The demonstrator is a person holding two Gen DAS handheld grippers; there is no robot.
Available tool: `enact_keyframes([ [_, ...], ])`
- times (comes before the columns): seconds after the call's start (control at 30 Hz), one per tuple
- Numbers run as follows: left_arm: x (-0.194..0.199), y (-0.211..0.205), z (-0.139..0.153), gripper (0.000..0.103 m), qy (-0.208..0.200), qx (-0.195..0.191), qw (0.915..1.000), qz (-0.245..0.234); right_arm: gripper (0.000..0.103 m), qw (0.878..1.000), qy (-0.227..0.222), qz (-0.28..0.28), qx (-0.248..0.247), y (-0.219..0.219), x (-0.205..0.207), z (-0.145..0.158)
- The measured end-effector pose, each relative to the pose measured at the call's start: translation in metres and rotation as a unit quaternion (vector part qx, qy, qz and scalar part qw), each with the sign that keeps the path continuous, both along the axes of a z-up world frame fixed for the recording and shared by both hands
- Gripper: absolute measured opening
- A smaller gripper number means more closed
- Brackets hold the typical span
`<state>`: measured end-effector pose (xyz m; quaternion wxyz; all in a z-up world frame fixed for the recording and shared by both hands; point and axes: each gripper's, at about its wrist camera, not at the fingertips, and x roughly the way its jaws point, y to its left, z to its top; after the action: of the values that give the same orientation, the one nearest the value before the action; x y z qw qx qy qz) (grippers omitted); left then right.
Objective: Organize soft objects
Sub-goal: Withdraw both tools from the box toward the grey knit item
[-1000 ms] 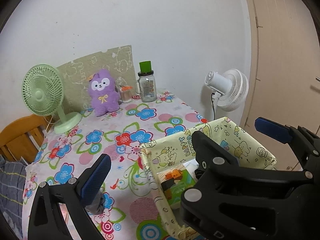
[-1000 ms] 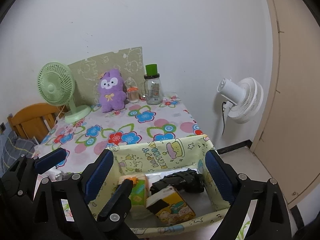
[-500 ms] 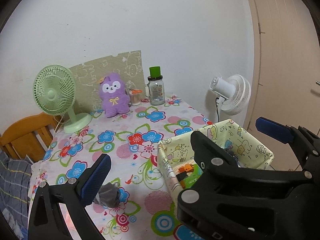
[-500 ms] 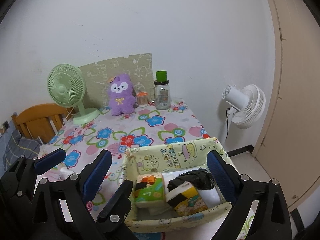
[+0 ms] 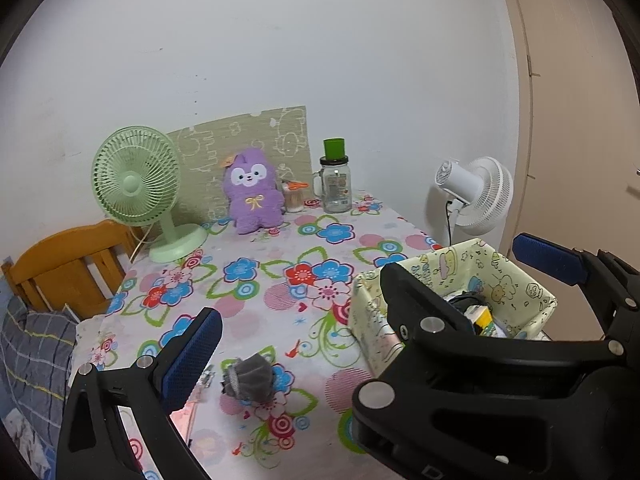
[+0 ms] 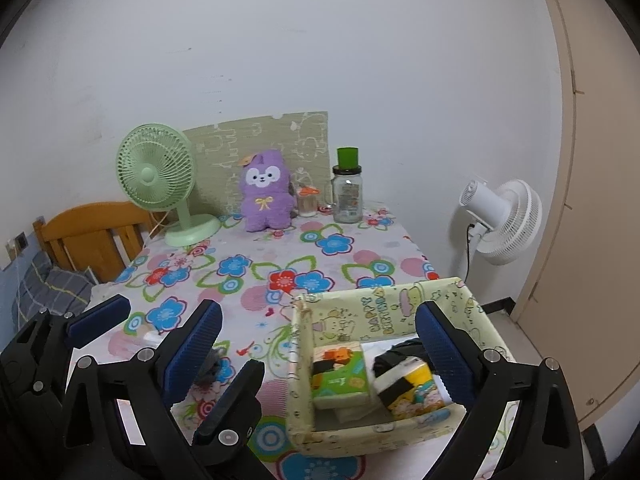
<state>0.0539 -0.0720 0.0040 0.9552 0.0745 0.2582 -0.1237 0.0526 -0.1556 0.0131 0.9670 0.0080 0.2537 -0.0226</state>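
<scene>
One crumpled grey cloth (image 5: 249,376), floral tablecloth (image 5: 280,280)

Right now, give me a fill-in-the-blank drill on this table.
1. The plush sitting by the wall is ____ in colour.
2. The tissue packs lie inside the ____.
3. The jar has a ____ cap.
4. The grey sock lies on the ____.

Missing words: purple; box; green; tablecloth.
</scene>
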Motion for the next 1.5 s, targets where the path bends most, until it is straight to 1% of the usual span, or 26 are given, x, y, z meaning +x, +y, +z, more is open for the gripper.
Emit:
enact_keyframes([
  [0.3,-0.001,0.026,-0.004,0.103,0.000,0.004,0.9998,0.021,0.099,1.000,-0.001,0.021,0.002,0.026,0.001,-0.004],
  [0.43,-0.002,0.038,-0.008,0.103,-0.005,0.012,0.9993,0.034,0.099,1.000,-0.016,0.020,-0.005,0.040,0.000,-0.008],
  [0.6,-0.003,0.053,-0.011,0.103,-0.008,0.011,0.9989,0.045,0.099,0.999,-0.021,0.030,-0.006,0.053,0.001,-0.011],
  [0.83,0.002,0.071,-0.019,0.103,0.006,0.009,0.9983,0.057,0.099,0.999,0.004,0.049,0.002,0.071,0.012,-0.021],
  [1.03,0.008,0.086,-0.029,0.103,0.023,-0.001,0.9975,0.067,0.099,0.998,0.024,0.057,-0.005,0.086,0.021,-0.031],
  [1.2,0.014,0.095,-0.038,0.103,0.030,0.006,0.9969,0.073,0.099,0.998,0.028,0.059,-0.003,0.094,0.027,-0.041],
  [1.5,0.025,0.106,-0.052,0.103,0.042,0.019,0.9960,0.076,0.099,0.996,0.057,0.066,0.009,0.106,0.043,-0.060],
])
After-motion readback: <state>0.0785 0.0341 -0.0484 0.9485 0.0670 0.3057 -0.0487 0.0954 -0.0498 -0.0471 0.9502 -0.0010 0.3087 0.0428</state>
